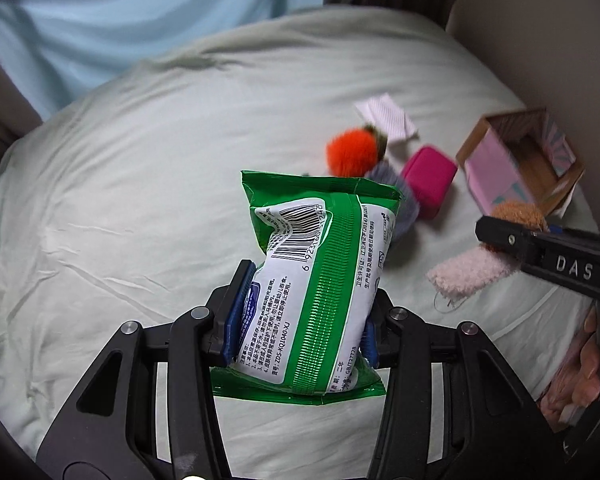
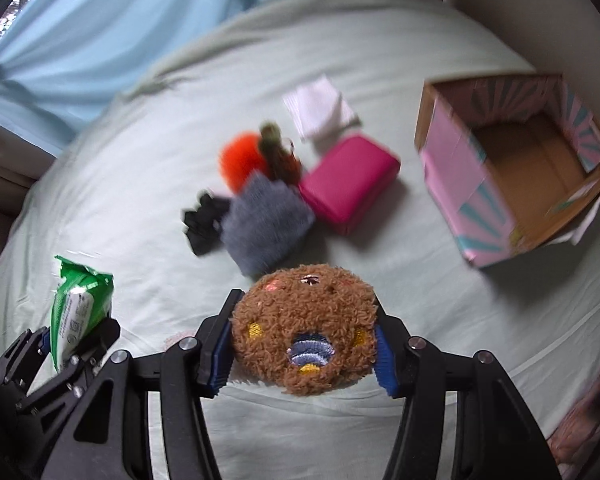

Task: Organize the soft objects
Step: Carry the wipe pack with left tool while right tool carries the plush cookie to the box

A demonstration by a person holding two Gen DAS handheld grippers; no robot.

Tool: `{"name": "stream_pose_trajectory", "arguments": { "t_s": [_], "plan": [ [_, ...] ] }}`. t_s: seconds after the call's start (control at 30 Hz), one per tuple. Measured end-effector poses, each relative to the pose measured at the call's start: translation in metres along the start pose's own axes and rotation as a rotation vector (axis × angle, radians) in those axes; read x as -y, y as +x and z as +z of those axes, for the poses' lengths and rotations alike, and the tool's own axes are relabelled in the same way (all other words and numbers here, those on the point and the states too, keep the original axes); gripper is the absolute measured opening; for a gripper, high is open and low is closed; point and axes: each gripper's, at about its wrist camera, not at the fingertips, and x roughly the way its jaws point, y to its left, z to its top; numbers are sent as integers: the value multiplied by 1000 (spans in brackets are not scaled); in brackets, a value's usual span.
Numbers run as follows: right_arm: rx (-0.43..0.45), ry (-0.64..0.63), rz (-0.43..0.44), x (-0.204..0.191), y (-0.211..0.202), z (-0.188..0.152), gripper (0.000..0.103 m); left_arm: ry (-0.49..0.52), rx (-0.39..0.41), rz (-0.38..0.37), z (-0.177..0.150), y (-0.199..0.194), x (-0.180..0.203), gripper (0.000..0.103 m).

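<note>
On the bed (image 2: 120, 208) I count one green wipes pack (image 1: 320, 280), one brown plush ball (image 2: 305, 334), one orange plush (image 2: 238, 164), one grey fluffy cloth (image 2: 266, 226), one pink fluffy cloth (image 1: 468, 274), one black cloth (image 2: 204, 222), one magenta pouch (image 2: 350, 184), one white folded cloth (image 2: 320, 110) and one open cardboard box (image 2: 456, 160).
</note>
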Motion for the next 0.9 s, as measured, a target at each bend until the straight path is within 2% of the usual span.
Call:
{"name": "stream_pose_trajectory", "arguments": {
  "t_s": [0.2,0.43,0.67,0.9],
  "plan": [
    [91,-30,24,8,-63,22,53,-17,86,-5,27,-54,17,42],
    [172,-23,31,47,-133,52,53,-35,148,-30,50,-103,68,42],
    [226,-41,24,122,-181,79,53,-42,190,-27,71,-122,150,42],
    [208,-78,49,209,-191,108,53,-101,161,-31,92,-107,239,42]
  ]
}}
